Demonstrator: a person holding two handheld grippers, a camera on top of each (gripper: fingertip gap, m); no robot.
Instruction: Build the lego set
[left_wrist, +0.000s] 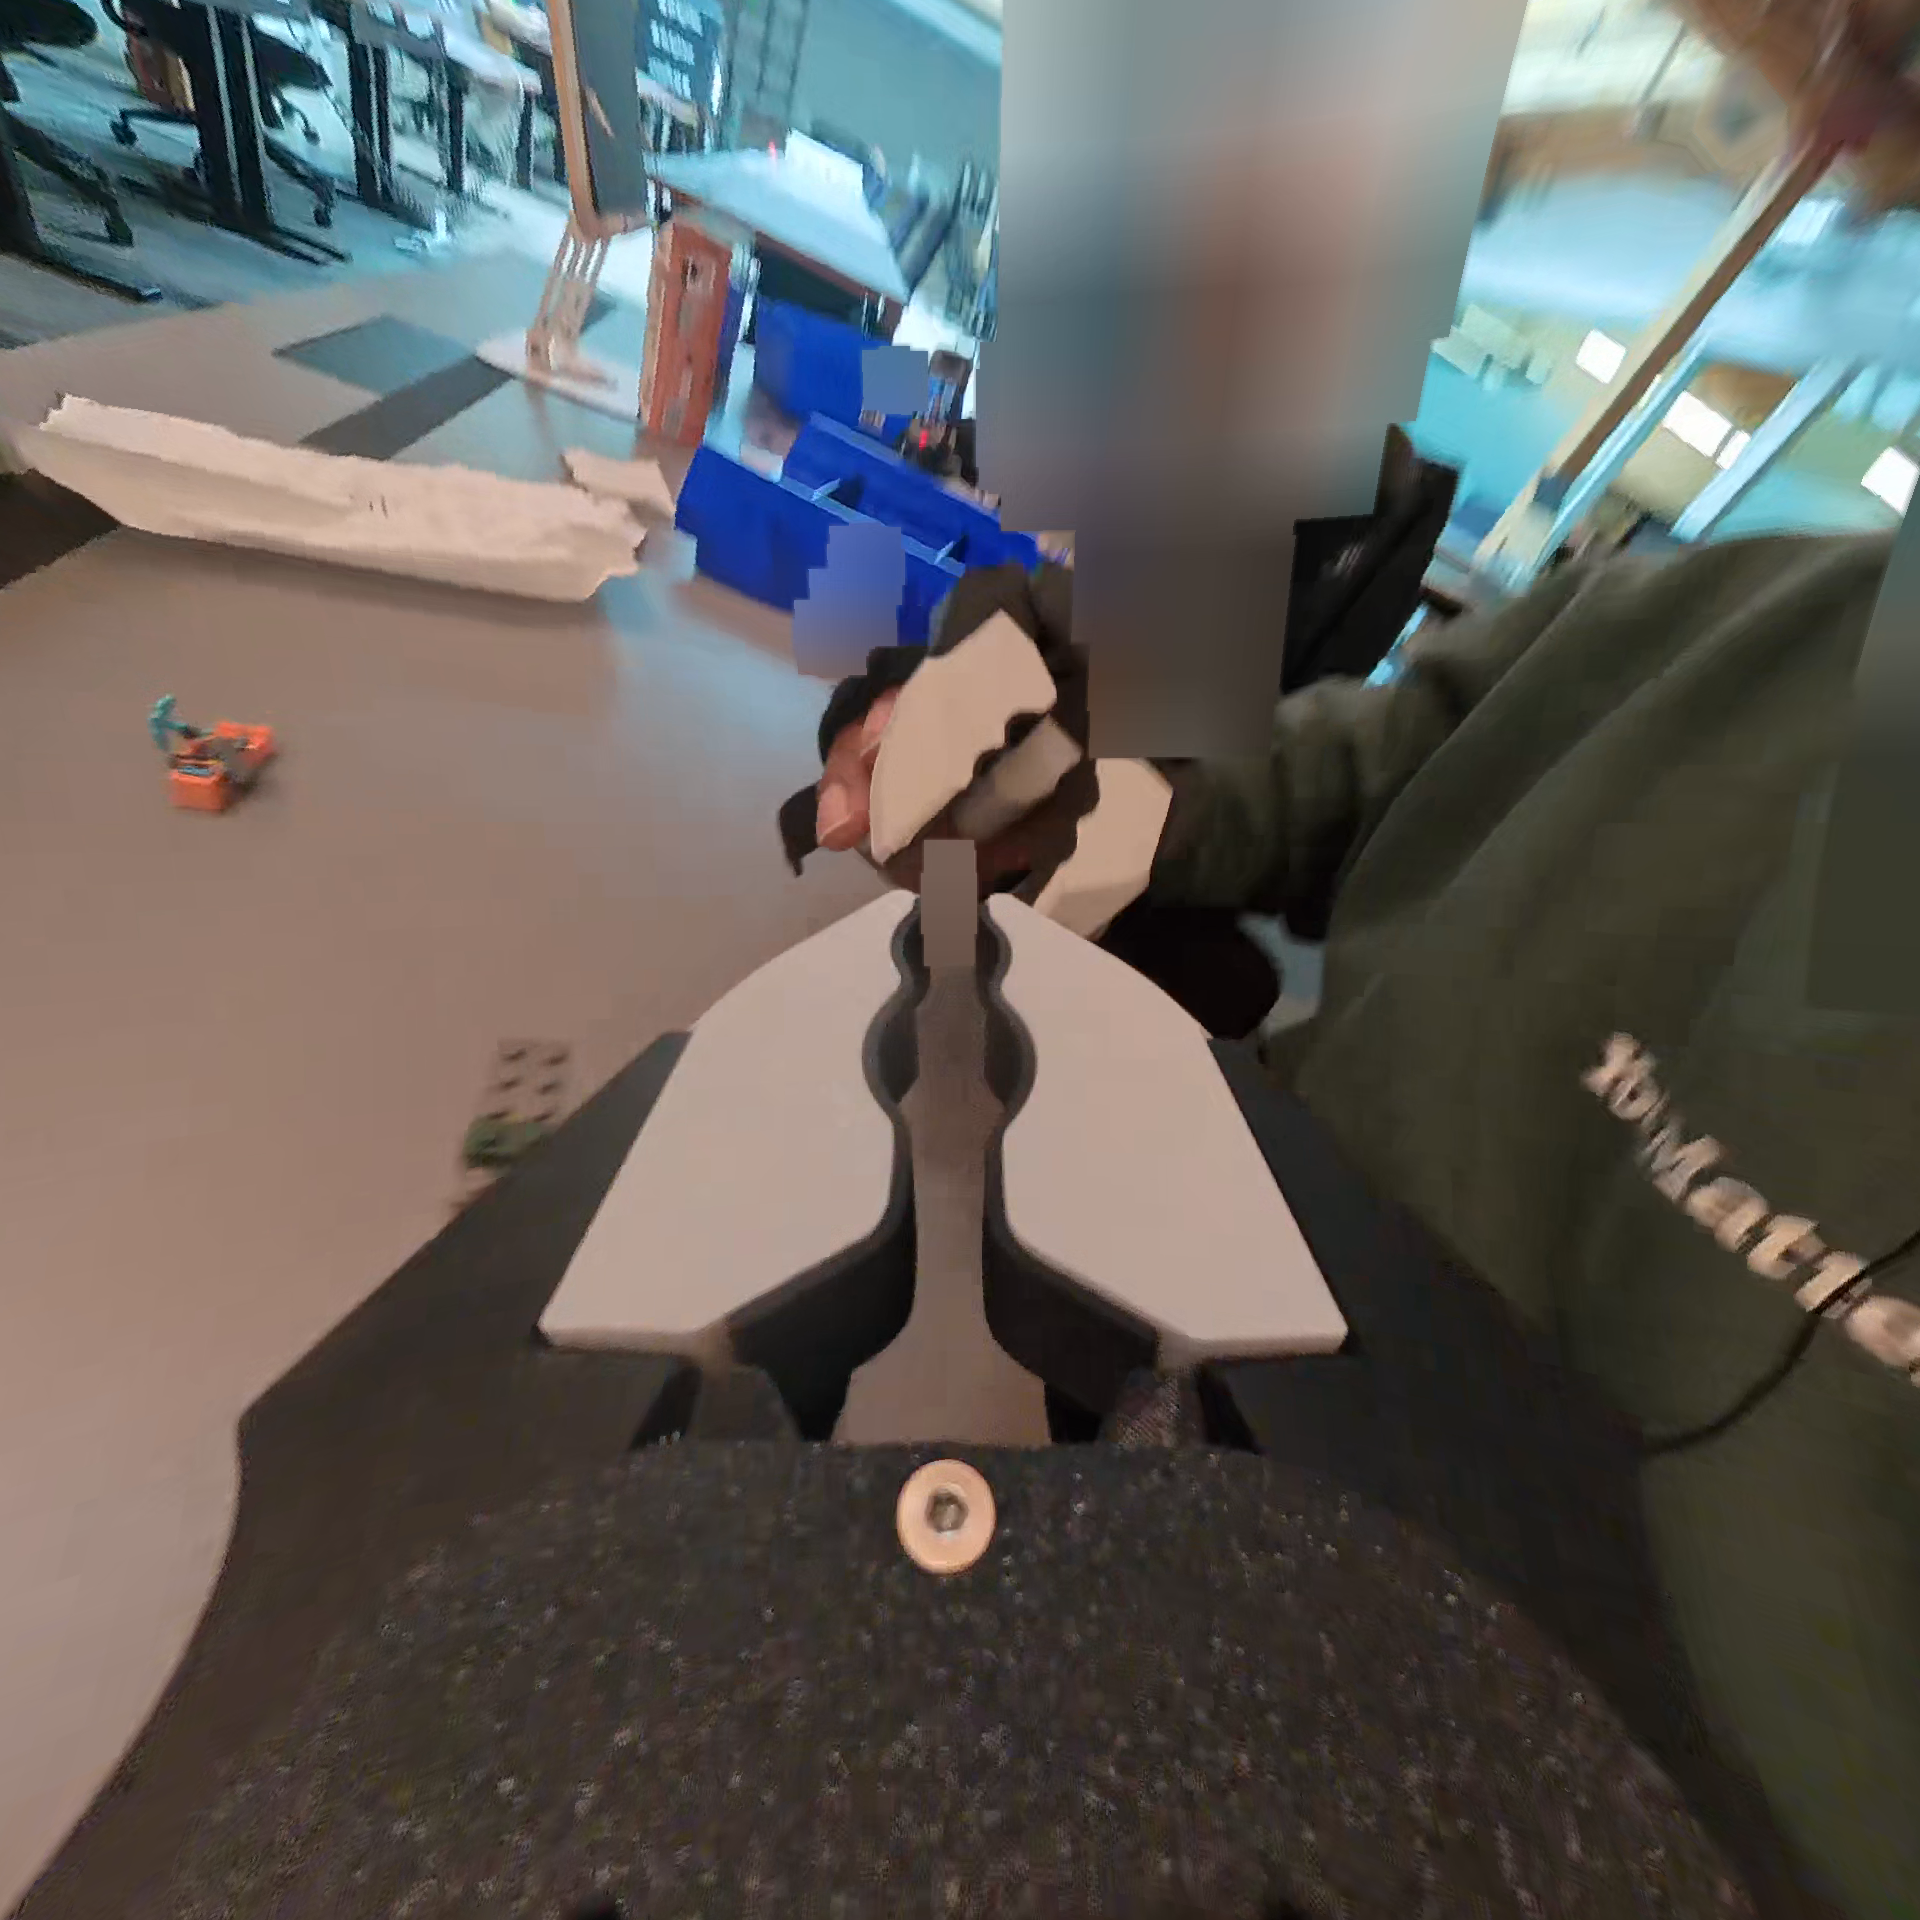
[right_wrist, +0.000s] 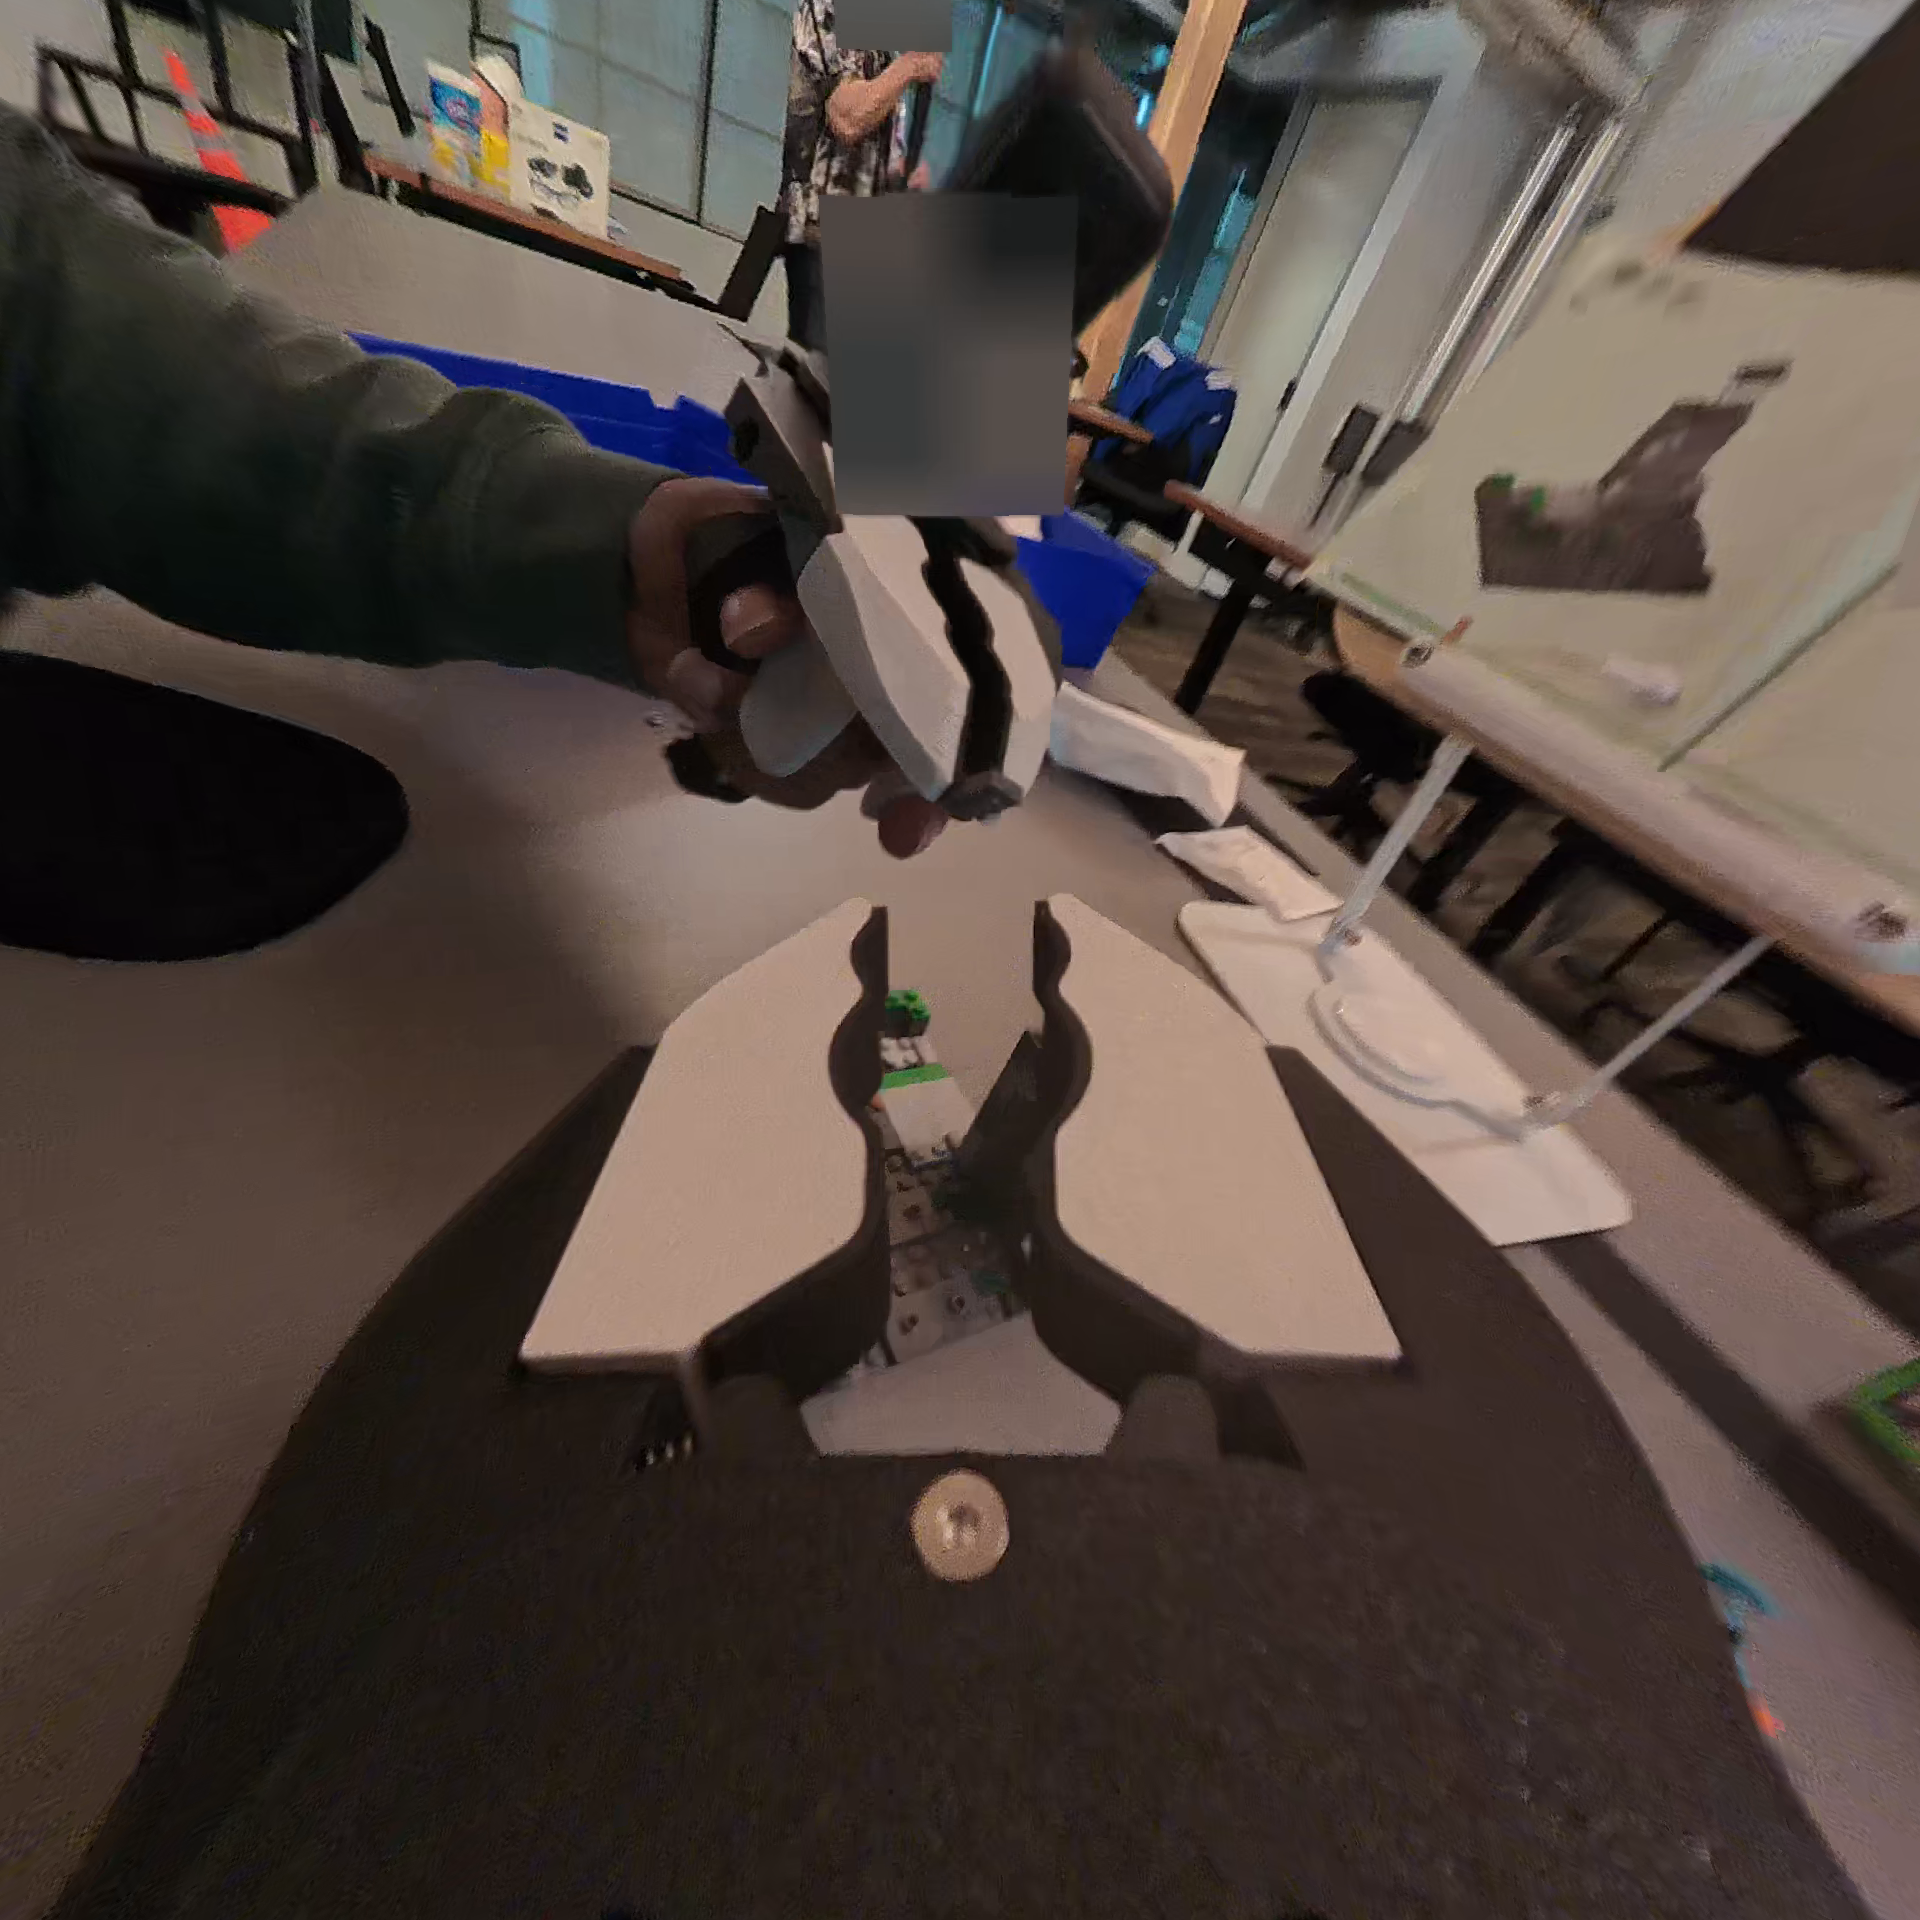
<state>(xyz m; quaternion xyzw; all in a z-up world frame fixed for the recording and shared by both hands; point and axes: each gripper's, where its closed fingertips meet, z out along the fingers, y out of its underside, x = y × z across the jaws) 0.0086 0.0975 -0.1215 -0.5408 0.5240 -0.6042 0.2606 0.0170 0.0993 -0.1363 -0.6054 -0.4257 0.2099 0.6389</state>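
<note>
Your left gripper (left_wrist: 948, 914), with matte grey scalloped fingers, is nearly closed and empty. Your right gripper (right_wrist: 961, 914) gapes moderately, empty too. Beneath it, on the smooth grey table (right_wrist: 312, 1091), lies the studded grey-and-green lego build (right_wrist: 920, 1195).

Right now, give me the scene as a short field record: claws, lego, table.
left claw: nearly shut, thin gap, nothing seen in it
right claw: open, no grip seen
lego build: grey and green, on the table beyond the right claw's fingers
small orange model: on the table, far left, untouched
table: grey
booklet stand: white, right of the build
</note>
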